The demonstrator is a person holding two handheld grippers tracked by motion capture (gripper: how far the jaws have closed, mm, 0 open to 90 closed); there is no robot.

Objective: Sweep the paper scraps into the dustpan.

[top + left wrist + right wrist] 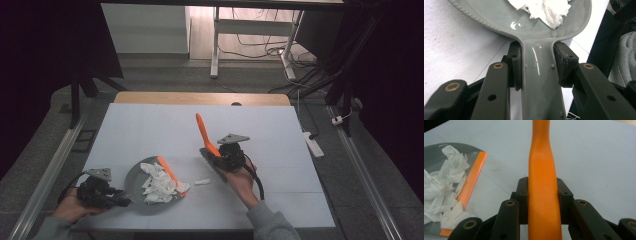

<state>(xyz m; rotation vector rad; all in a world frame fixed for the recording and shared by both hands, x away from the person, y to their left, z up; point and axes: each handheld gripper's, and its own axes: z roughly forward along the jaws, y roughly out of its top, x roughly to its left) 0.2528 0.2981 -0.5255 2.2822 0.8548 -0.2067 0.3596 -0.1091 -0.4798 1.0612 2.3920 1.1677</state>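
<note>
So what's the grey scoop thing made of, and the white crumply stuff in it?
The grey dustpan looks like smooth, glossy moulded plastic: lamp glints shine on its handle and pan. The white wad looks like tissue or thin paper, matte, with torn, crinkled edges. The orange handle looks like matte plastic, though I can't be sure.

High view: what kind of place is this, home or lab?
Most likely a lab or data-recording setup, not a home: a table covered with a plain white sheet, loose cables and a power strip on the grey floor, and bare desk legs behind.
</note>
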